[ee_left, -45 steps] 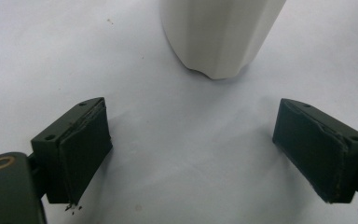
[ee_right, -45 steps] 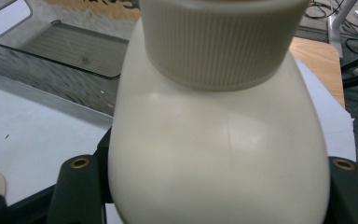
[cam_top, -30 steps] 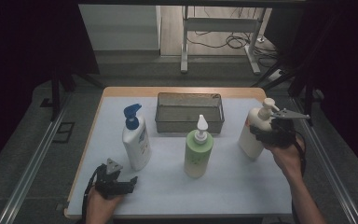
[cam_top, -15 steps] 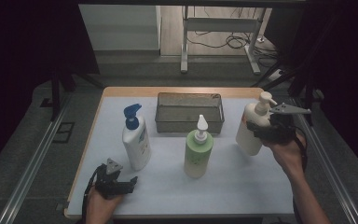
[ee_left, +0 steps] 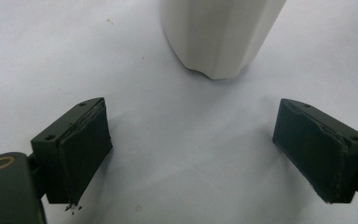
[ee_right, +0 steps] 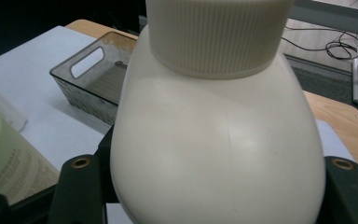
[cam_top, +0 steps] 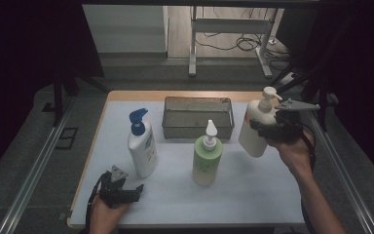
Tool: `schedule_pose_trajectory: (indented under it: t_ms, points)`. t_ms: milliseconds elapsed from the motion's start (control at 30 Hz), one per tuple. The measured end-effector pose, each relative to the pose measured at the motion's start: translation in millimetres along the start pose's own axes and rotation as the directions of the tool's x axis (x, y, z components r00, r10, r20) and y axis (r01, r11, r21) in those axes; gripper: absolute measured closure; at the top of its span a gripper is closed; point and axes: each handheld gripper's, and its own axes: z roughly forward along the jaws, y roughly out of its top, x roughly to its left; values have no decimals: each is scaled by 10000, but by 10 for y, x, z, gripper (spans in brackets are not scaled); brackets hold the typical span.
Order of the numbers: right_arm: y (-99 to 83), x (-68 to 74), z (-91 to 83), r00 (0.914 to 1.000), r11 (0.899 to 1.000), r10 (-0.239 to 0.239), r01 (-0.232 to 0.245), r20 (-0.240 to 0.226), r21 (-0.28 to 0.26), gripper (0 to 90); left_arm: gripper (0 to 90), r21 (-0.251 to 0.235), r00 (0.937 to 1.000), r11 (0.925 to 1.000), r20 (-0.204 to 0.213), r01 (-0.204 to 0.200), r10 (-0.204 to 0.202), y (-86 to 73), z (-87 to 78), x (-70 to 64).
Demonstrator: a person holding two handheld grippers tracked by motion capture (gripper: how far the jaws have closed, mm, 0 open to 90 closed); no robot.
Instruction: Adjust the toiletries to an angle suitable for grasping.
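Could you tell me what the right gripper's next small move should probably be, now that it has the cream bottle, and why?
Probably carry it toward the mesh basket and lower it in. The right gripper is shut on the cream pump bottle, which hangs tilted above the table, and the basket beside it looks empty. The left gripper rests open near the blue-capped bottle, so it isn't involved.

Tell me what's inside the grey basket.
The grey basket looks empty: its bare ribbed floor shows in the high view. The near wall hides the floor's front strip there.
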Motion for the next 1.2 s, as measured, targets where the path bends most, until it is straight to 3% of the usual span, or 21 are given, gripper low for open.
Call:
schedule_pose_trajectory:
  t_ms: [367, 767, 1200]
  points:
    - [242, 147, 74, 9994, 9997, -101, 93, -324, -225, 367, 106, -22, 10000, 10000, 1, 30, -30, 0, 2, -2]
    - [497, 275, 305, 9988, 9990, -147, 128, -468, -418, 368, 106, -16, 10000, 10000, 4, 18, -18, 0, 2, 0]
    - [638, 363, 607, 9971, 9988, -77, 41, -763, -480, 368, 106, -23, 10000, 10000, 4, 21, -21, 1, 3, 1]
